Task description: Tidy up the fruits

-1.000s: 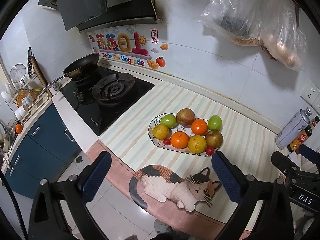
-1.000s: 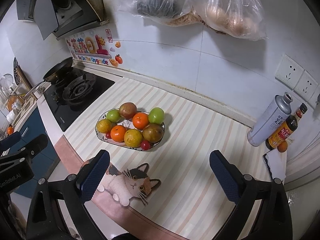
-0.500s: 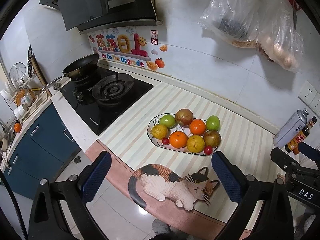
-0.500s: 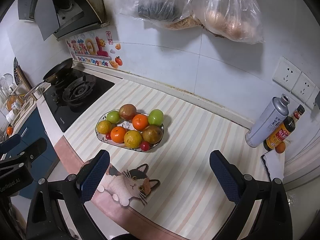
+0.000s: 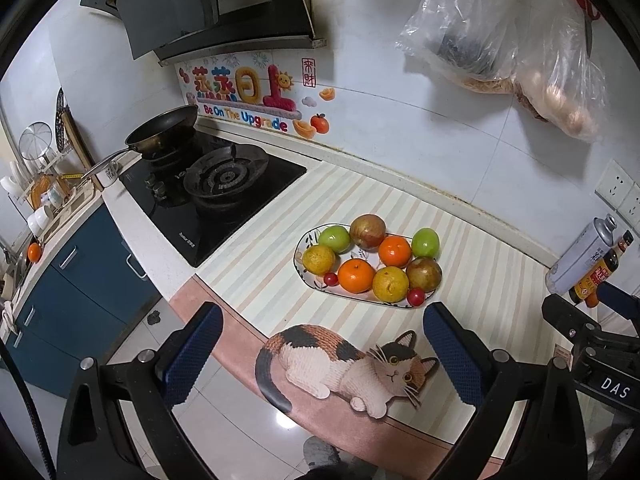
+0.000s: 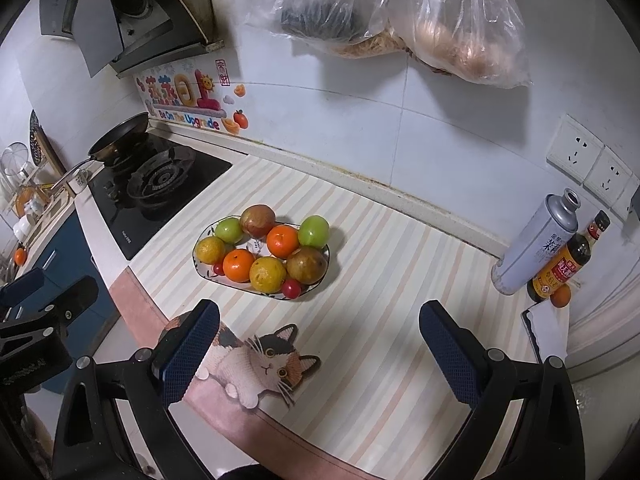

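Observation:
An oval patterned plate point(image 5: 301, 251) point(image 6: 322, 280) on the striped counter mat holds several fruits: green apples point(image 5: 334, 239) point(image 6: 314, 232), oranges point(image 5: 355, 276) point(image 6: 239, 265), yellow citrus point(image 5: 390, 284) point(image 6: 267, 274), brownish fruits point(image 5: 424, 273) point(image 6: 307, 266) and small red cherry tomatoes point(image 5: 416, 297) point(image 6: 291, 289). My left gripper point(image 5: 320, 354) is open and empty, above the counter's front edge, short of the plate. My right gripper point(image 6: 319, 354) is open and empty, in front and to the right of the plate.
A gas stove point(image 5: 224, 184) with a frying pan point(image 5: 162, 134) is to the left. A metal can point(image 6: 536, 240), a sauce bottle point(image 6: 568, 264) and a small orange point(image 6: 561, 297) stand at the right wall. Plastic bags point(image 6: 400, 12) hang above. A cat figure point(image 5: 344, 364) is printed on the mat.
Both grippers have drifted slightly; the plate sits a little lower left in the left wrist view. Nothing was grasped or released.

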{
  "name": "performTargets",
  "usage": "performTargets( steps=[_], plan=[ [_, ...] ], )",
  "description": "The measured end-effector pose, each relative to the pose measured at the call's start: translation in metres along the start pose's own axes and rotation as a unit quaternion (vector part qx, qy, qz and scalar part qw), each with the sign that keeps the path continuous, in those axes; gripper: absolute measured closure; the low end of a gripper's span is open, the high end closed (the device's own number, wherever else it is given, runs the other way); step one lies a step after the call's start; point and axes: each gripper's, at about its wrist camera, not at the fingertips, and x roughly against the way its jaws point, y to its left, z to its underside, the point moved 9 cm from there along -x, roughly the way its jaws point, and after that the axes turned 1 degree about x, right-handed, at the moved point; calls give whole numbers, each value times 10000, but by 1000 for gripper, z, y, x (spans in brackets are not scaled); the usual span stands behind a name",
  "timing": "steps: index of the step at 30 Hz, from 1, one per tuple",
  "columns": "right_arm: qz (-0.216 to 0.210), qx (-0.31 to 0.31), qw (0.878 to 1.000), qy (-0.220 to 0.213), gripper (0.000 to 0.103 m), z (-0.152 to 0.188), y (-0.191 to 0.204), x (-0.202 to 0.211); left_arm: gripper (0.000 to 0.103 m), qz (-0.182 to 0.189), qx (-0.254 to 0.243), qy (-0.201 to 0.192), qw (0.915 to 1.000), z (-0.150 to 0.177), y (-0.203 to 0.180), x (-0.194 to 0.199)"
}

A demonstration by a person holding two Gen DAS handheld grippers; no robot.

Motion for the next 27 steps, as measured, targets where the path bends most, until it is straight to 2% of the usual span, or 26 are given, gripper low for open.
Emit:
performTargets(
  steps=[27],
  plan=[
    [-127,29,9999,-3,1,5,3,-2,0,-38,12,-19,10000,6,-3,2]
  ],
)
